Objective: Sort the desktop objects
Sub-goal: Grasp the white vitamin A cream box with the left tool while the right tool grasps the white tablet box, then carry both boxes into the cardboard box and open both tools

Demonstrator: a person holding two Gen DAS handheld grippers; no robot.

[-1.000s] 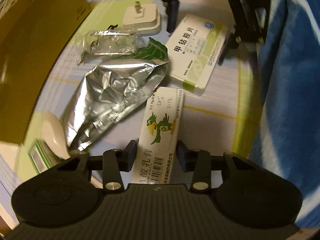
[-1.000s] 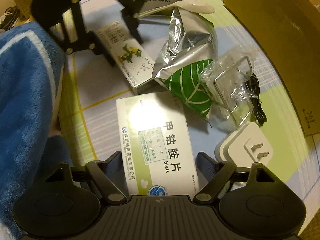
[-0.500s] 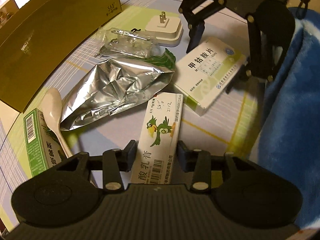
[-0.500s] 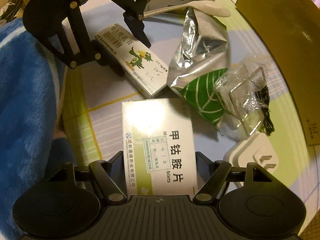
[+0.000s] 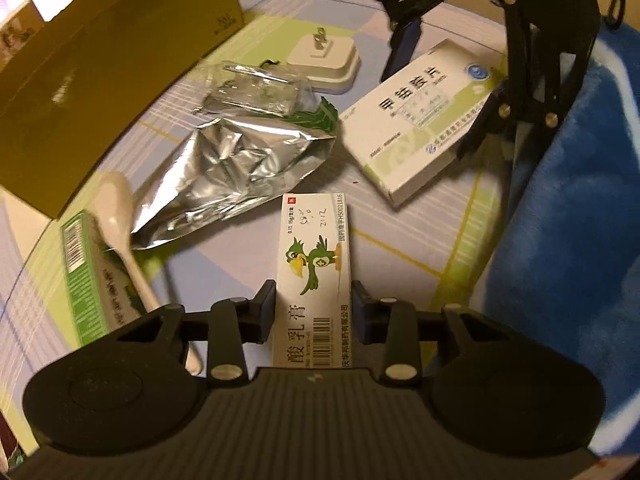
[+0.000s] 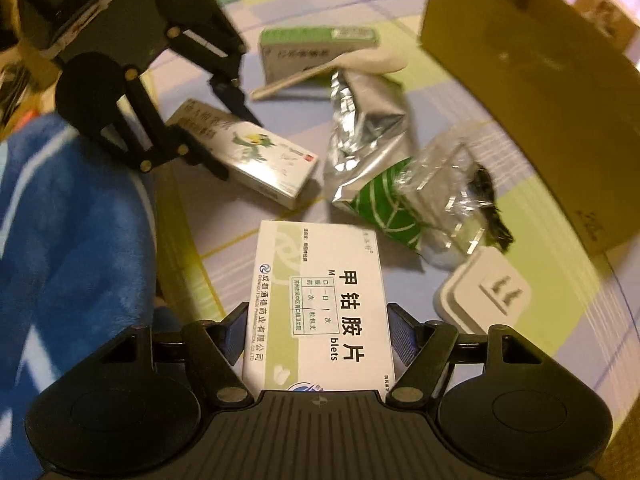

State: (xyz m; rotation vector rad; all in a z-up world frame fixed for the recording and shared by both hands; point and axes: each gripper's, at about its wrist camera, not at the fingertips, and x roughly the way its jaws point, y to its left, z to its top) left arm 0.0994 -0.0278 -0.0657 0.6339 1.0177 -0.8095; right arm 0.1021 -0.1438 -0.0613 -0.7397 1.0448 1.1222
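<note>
Both grippers point steeply down: left gripper (image 5: 314,308) fingers pinch the parrot box (image 5: 316,264); right gripper (image 6: 316,338) fingers seemingly clamp the tablet box (image 6: 320,300).

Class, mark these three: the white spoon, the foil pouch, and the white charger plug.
white spoon (image 5: 116,200), left wrist view, on its bowl.
foil pouch (image 5: 236,176), left wrist view, crumpled middle.
white charger plug (image 6: 486,292), right wrist view, top face.

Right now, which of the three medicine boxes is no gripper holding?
The green-sided box under the white spoon. The left gripper clamps the parrot box; the right gripper clamps the wide white box.
</note>
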